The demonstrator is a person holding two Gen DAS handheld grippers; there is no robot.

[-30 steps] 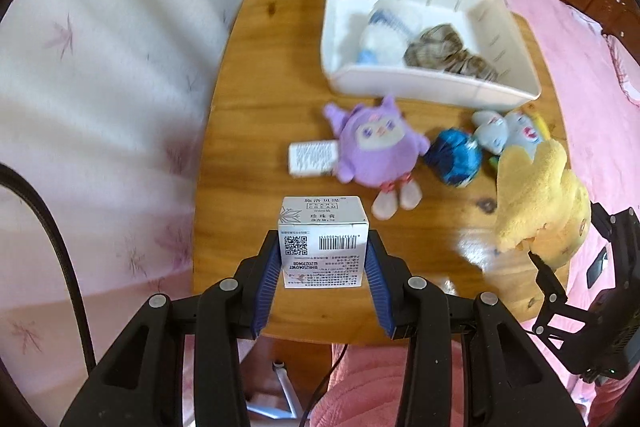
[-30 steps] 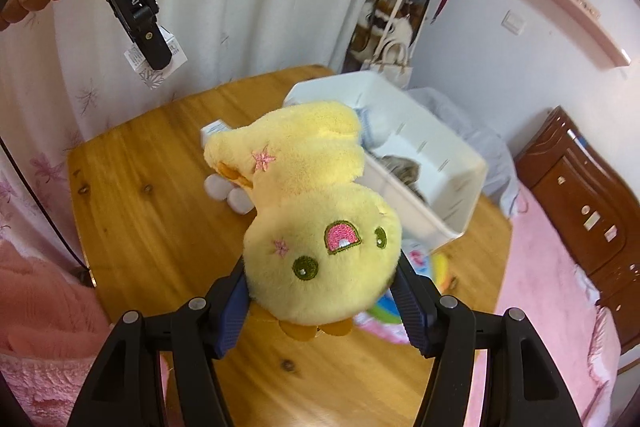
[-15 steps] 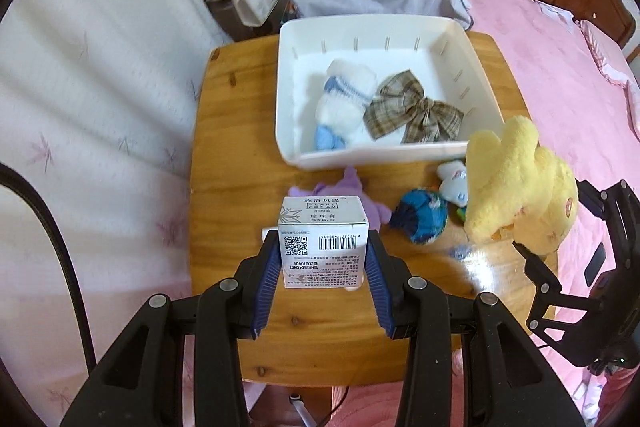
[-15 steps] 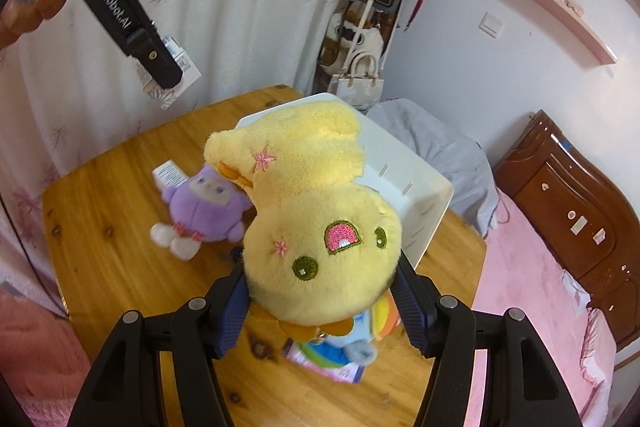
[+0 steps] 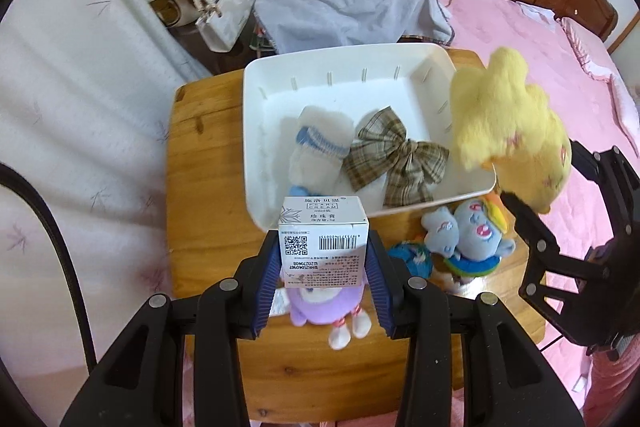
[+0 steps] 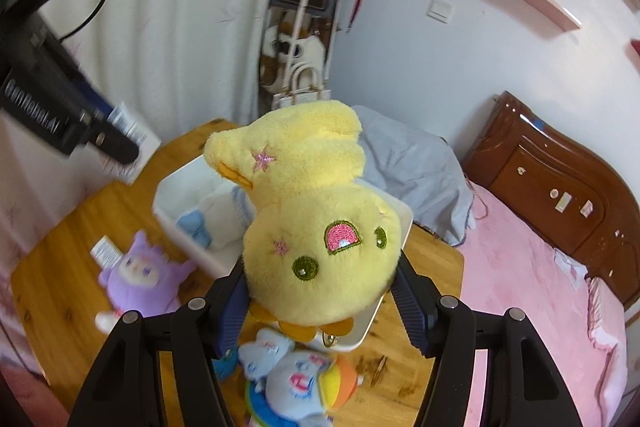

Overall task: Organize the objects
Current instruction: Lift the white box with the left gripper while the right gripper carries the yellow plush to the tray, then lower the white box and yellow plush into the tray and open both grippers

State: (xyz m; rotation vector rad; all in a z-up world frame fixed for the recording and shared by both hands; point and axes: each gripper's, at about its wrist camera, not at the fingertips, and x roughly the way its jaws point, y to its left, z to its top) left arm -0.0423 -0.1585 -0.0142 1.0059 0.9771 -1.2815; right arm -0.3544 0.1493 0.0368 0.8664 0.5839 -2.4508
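Bedroom clutter rings the wooden desk point(image 5: 208, 187): a curtain on one side, a pink bed on the other, a coat stand behind. My landmark is the white bin point(image 5: 320, 75) at the desk's far end; a pale sock point(image 5: 316, 143) and a plaid bow point(image 5: 396, 155) already lie inside it.

My left tongs point(image 5: 324, 263) are clenched on a small white box point(image 5: 324, 247), which hangs above the desk just short of the bin's near wall. My right tongs point(image 6: 320, 291) grasp a yellow plush point(image 6: 320, 227) by its head, with the body out over the bin's corner.

Outside the bin, just off its near wall, sit a purple doll point(image 6: 136, 275), a blue pony plush point(image 5: 468, 231) and a blue ball point(image 5: 412, 255). A flat white packet point(image 6: 106, 251) lies beside the doll, though blur keeps me from being sure what it is.

To do this drop well, I'd carry each load fully past the wall before letting go. The box should go down low into the bare floor at the bin's far side, clear of the sock. The plush is soft and wide, so I'd lower it toward the bin's open corner and release only once its bulk is inside, keeping both tongs apart.
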